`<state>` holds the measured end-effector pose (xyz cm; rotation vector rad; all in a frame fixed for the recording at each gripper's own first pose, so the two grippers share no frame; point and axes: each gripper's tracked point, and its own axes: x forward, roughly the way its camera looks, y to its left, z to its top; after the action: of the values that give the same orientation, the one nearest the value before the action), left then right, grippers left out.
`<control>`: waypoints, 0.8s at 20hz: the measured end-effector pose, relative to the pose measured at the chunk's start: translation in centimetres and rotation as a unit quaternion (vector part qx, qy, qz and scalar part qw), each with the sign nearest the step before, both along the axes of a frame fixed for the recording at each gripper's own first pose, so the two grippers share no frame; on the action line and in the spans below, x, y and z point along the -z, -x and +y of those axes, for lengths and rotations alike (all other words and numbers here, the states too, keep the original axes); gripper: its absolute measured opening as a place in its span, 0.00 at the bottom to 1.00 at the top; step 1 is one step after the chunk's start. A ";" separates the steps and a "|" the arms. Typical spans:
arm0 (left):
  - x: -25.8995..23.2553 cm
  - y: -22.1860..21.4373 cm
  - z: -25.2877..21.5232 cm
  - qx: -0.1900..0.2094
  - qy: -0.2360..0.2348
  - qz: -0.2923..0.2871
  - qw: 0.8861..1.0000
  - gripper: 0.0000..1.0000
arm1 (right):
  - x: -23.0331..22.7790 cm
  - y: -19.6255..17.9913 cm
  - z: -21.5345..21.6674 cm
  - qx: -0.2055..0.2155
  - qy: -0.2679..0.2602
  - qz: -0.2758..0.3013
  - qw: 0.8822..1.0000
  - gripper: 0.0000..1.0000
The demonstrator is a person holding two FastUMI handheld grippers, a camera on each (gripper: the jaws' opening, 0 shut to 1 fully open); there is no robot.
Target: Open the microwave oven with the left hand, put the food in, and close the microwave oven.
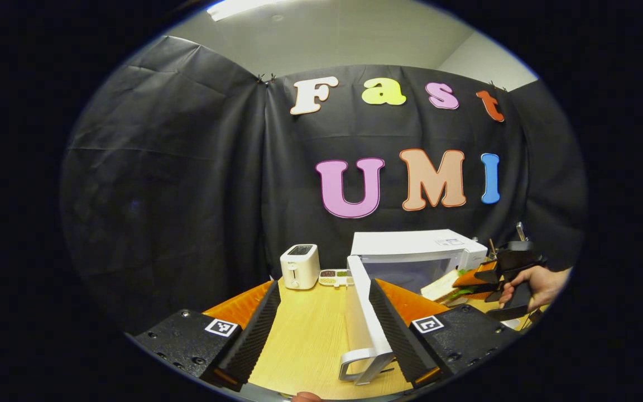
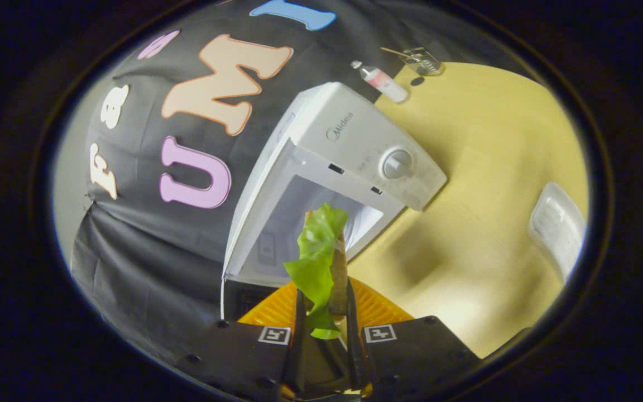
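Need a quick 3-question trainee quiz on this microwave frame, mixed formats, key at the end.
1. True or false: the microwave door is shut.
2. What do the right tongs hold? A) a bottle B) a sandwich with lettuce C) the toaster
3. Fill in: the left tongs are ____, with the open door's edge between their fingers but not clamped.

Key: 1 false; 2 B; 3 open.
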<state>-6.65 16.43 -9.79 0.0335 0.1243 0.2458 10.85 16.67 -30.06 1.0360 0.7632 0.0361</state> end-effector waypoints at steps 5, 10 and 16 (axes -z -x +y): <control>0.6 -0.4 1.4 0.006 -0.013 0.012 1.000 0.97 | 1.1 -3.2 4.3 0.054 -0.068 -0.003 0.996 0.34; 1.3 -0.7 2.3 0.029 -0.032 0.020 0.999 0.97 | 3.2 -7.6 6.9 0.115 -0.106 0.013 0.988 0.34; 2.9 -0.5 2.4 0.027 0.010 0.024 0.999 0.97 | 4.6 -11.3 9.0 0.145 -0.117 -0.005 0.982 0.34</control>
<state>-6.14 18.86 -12.70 0.0229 0.1740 0.1900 22.19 25.68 -34.70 1.3618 0.6019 -0.1230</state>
